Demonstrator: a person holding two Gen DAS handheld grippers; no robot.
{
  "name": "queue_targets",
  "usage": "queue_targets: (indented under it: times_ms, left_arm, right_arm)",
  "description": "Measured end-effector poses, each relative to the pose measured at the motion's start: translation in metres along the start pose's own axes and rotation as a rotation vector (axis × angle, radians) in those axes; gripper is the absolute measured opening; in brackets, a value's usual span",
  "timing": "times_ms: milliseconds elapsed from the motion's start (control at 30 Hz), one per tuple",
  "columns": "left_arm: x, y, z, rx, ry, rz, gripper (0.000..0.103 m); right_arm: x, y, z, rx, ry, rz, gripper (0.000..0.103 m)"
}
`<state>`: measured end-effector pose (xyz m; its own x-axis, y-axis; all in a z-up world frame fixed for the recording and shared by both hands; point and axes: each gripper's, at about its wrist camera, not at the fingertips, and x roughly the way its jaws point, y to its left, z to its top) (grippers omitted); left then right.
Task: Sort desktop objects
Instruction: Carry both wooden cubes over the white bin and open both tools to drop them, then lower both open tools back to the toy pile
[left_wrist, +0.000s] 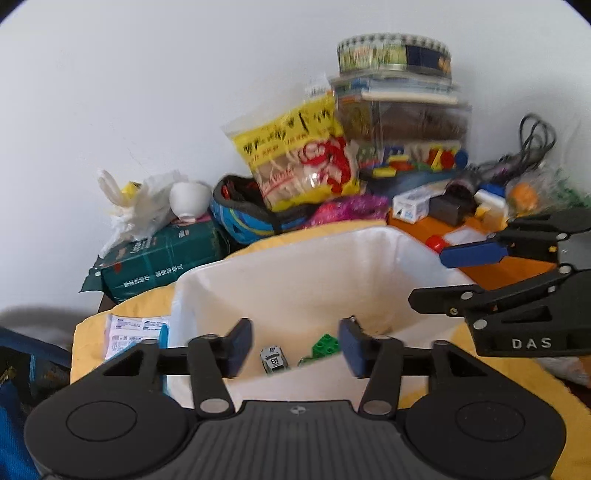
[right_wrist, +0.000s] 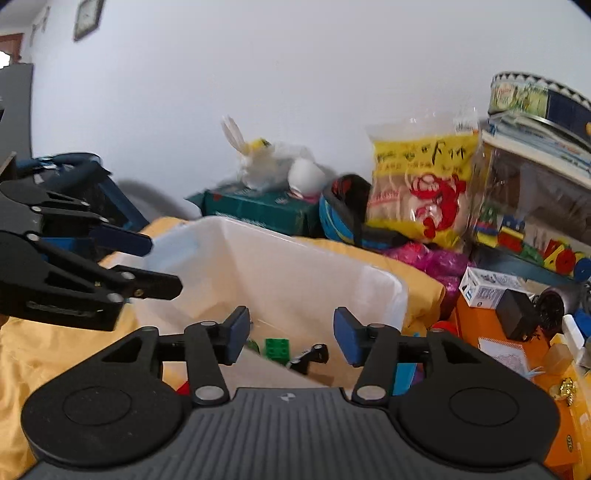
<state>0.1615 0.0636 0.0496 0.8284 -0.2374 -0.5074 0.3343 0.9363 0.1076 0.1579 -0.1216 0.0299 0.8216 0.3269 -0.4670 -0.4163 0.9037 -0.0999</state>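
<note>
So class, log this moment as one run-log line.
left gripper: open, empty, over white bin | right gripper: open, empty, over bin | in bin: toy car, green brick

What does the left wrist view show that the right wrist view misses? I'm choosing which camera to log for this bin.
Only the left wrist view shows the paper packets beside the bin and the coiled black cable. Only the right wrist view shows the wall clock and a black toy car. Both show the white bin, the green brick inside it, and the yellow snack bag behind.
</note>
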Motion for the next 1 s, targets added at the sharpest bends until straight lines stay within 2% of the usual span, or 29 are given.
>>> queue_targets:
  times_ms: [100, 300, 433, 500, 633, 700, 767, 833, 900, 1000]
  left_arm:
    - [-0.023, -0.008, -0.018, -0.027, 0.003, -0.015, 0.069]
    - [-0.040, -0.036, -0.075, -0.056, 0.125, -0.053, 0.069]
    - [-0.043, -0.054, -0.111, -0.024, 0.221, -0.067, 0.068]
    - [-0.047, -0.062, -0.125, 0.011, 0.241, -0.072, 0.069]
    - [-0.049, -0.074, -0.144, 0.065, 0.287, -0.058, 0.068]
    - [-0.050, -0.076, -0.149, 0.073, 0.304, -0.061, 0.068]
    - [-0.054, -0.077, -0.155, 0.074, 0.314, -0.070, 0.067]
    - [-0.056, -0.078, -0.159, 0.074, 0.329, -0.069, 0.065]
    - [-0.060, -0.078, -0.162, 0.074, 0.331, -0.069, 0.063]
    - [-0.061, -0.076, -0.162, 0.063, 0.326, -0.077, 0.063]
  right_arm:
    - [-0.013, 0.007, -0.012, -0.009, 0.015, 0.007, 0.061]
    - [-0.020, 0.023, -0.059, 0.010, 0.162, 0.075, 0.067]
    - [-0.022, 0.033, -0.091, 0.002, 0.256, 0.121, 0.067]
    - [-0.024, 0.039, -0.106, -0.011, 0.290, 0.156, 0.067]
    - [-0.024, 0.053, -0.127, -0.065, 0.355, 0.177, 0.060]
    - [-0.028, 0.063, -0.132, -0.101, 0.358, 0.165, 0.057]
    - [-0.033, 0.071, -0.132, -0.144, 0.322, 0.146, 0.044]
    - [-0.039, 0.083, -0.128, -0.254, 0.253, 0.117, 0.033]
    - [-0.044, 0.093, -0.124, -0.345, 0.201, 0.145, 0.029]
    - [-0.034, 0.106, -0.126, -0.438, 0.238, 0.135, 0.025]
